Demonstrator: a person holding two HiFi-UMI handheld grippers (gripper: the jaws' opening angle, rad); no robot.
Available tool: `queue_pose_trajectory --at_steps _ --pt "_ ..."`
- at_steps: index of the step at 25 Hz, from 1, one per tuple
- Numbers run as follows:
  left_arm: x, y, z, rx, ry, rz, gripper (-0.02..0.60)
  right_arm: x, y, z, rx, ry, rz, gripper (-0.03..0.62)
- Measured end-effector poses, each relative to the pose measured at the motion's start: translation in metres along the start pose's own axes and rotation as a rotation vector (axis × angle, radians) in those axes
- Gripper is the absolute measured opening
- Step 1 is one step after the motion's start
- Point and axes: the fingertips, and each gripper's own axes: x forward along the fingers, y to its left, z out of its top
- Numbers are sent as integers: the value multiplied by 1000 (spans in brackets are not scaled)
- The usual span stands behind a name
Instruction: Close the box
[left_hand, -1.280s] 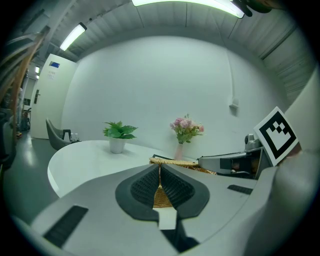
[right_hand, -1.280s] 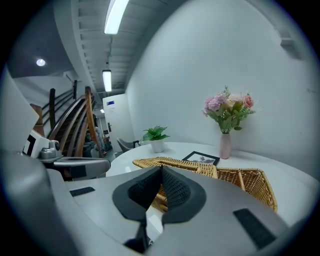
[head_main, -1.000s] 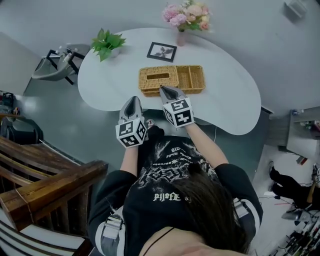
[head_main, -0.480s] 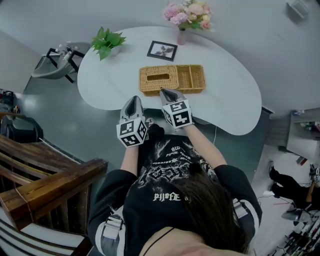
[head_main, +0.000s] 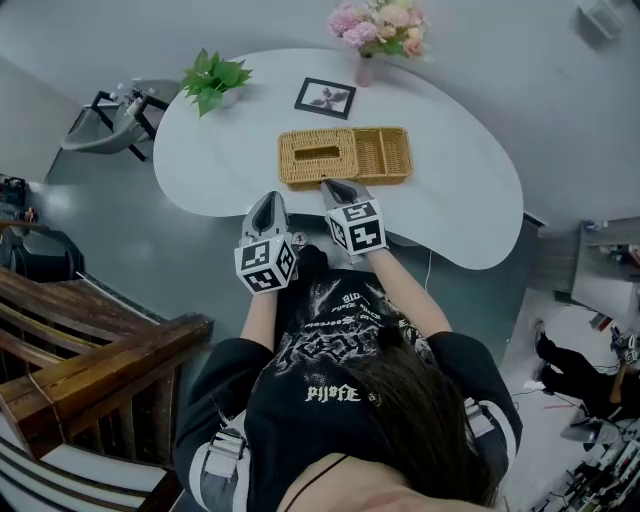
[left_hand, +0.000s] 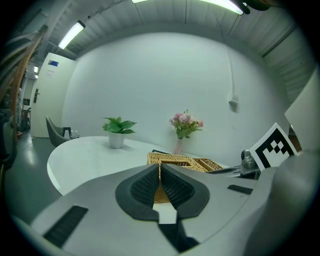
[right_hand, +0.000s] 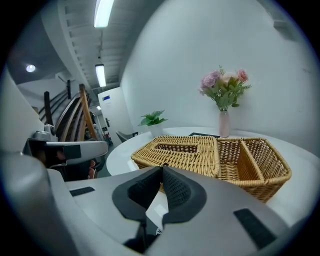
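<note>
A woven wicker box (head_main: 344, 157) lies on the white table (head_main: 450, 200). Its left half carries a lid with a slot (right_hand: 176, 147); its right half holds open compartments (right_hand: 255, 155). My right gripper (head_main: 326, 184) is shut and empty, its tip just at the box's near edge. My left gripper (head_main: 266, 205) is shut with nothing in it, hovering at the table's near rim, left of the box. In the left gripper view the box (left_hand: 185, 161) shows beyond the closed tips (left_hand: 160, 165).
On the table's far side stand a potted green plant (head_main: 213, 83), a framed picture (head_main: 325, 98) and a vase of pink flowers (head_main: 378, 35). A chair (head_main: 115, 120) sits left of the table. Wooden stair rails (head_main: 90, 360) are at my left.
Both grippers and the view have shifted only slightly; the right gripper's tip stays at the box's near edge and nothing was grasped or released.
</note>
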Motion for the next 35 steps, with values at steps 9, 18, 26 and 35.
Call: queue_pose_trajectory --at_steps 9,18,26,35 --pt "-1 -3 -4 -8 2 -19 28 -8 9 2 47 -49 72 118" --pt "-2 -8 -8 -11 -7 -51 28 -29 -3 5 75 -120 60 160" --pt "1 -17 -10 22 -7 -77 28 -44 -28 -1 103 -142 -33 37" --pt "5 -19 -7 46 -6 -86 28 -51 -43 -3 78 -136 -116 25"
